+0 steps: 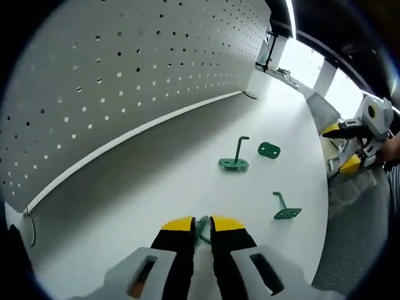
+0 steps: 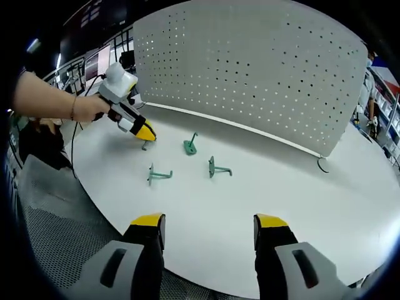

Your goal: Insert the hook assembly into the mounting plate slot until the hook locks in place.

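Note:
My left gripper point(image 1: 201, 224) is shut on a small green hook point(image 1: 201, 230), held low over the white table. In the right gripper view a hand holds that left gripper point(image 2: 145, 132) at the table's left, with the green hook point(image 2: 145, 145) under its tip. Ahead stand a green hook on its base point(image 1: 234, 159), a flat green mounting plate point(image 1: 269, 150) and another green hook point(image 1: 286, 209). The right gripper view shows three green pieces point(image 2: 189, 145), point(image 2: 217, 167), point(image 2: 157, 175) mid-table. My right gripper point(image 2: 209, 225) is open and holds nothing near the table's front edge.
A white pegboard wall point(image 1: 112, 81) curves along the table's far side point(image 2: 262, 69). The right gripper point(image 1: 359, 140) hangs off the table's right edge. A grey mesh floor point(image 2: 56, 212) lies beyond the table rim. A cable point(image 2: 322, 165) sits by the pegboard's end.

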`<action>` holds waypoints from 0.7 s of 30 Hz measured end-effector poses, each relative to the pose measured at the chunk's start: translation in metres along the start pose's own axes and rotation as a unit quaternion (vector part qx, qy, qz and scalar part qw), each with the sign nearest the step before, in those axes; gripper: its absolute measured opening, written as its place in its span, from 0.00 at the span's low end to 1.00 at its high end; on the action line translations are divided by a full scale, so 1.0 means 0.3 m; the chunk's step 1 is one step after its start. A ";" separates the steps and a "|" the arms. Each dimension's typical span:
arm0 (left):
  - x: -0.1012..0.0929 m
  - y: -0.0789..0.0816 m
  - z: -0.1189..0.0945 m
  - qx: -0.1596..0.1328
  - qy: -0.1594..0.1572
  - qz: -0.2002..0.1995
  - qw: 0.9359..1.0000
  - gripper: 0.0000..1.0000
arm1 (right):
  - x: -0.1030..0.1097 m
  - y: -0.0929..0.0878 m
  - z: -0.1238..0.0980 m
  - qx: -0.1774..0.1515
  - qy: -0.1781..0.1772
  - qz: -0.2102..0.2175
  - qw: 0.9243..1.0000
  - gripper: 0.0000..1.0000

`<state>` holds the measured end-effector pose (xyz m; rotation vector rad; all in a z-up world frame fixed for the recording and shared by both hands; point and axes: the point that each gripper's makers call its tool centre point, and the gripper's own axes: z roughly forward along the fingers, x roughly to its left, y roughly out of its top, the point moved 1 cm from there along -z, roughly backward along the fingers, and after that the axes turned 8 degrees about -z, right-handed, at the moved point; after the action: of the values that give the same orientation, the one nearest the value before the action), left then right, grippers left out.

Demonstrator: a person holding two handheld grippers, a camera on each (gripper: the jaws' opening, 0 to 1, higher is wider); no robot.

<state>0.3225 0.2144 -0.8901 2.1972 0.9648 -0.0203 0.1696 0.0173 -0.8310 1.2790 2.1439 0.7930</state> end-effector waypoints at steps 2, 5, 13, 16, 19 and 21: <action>0.003 -0.002 -0.003 0.003 0.000 0.000 1.000 0.08 | 0.002 0.001 0.002 0.000 0.000 0.000 1.000 0.53; 0.004 -0.005 -0.009 0.006 0.001 0.004 1.000 0.08 | 0.004 0.005 0.004 0.001 0.000 -0.002 1.000 0.53; 0.001 -0.019 -0.018 0.015 -0.004 -0.004 1.000 0.04 | 0.007 0.008 0.006 0.000 0.001 -0.002 1.000 0.53; 0.006 -0.018 -0.021 0.016 0.001 0.003 1.000 0.03 | 0.008 0.009 0.006 0.000 0.001 -0.003 1.000 0.53; 0.007 -0.022 -0.022 0.019 0.005 0.005 1.000 0.03 | 0.007 0.011 0.005 -0.002 0.001 -0.002 1.000 0.53; 0.009 -0.026 -0.024 0.021 0.009 0.009 1.000 0.02 | 0.008 0.011 0.005 -0.002 0.002 -0.002 1.000 0.53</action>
<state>0.3175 0.2241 -0.8904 2.2482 0.9628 -0.0137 0.1715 0.0210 -0.8298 1.2722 2.1458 0.7982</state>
